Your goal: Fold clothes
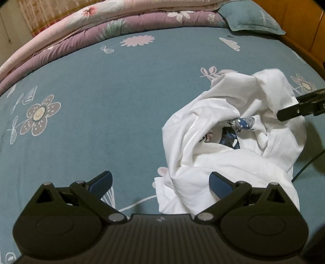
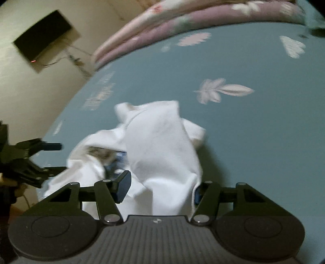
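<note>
A crumpled white T-shirt point(image 1: 233, 142) with a blue print lies bunched on the teal bed sheet point(image 1: 101, 113). My left gripper point(image 1: 160, 182) is open, its right finger over the shirt's near edge, nothing between the pads. My right gripper point(image 2: 160, 186) is open, with a fold of the same shirt point(image 2: 162, 146) lying loose between its fingers. In the left wrist view the right gripper point(image 1: 292, 107) enters from the right at the shirt's far side. In the right wrist view the left gripper point(image 2: 50, 156) shows at the left, open.
Folded pink and purple quilts point(image 1: 81, 34) lie along the far edge of the bed. A teal pillow point(image 1: 251, 18) sits at the far right by a wooden headboard point(image 1: 300, 24). A dark wall panel point(image 2: 42, 38) hangs beyond the bed. A cable point(image 1: 306, 164) trails at the right.
</note>
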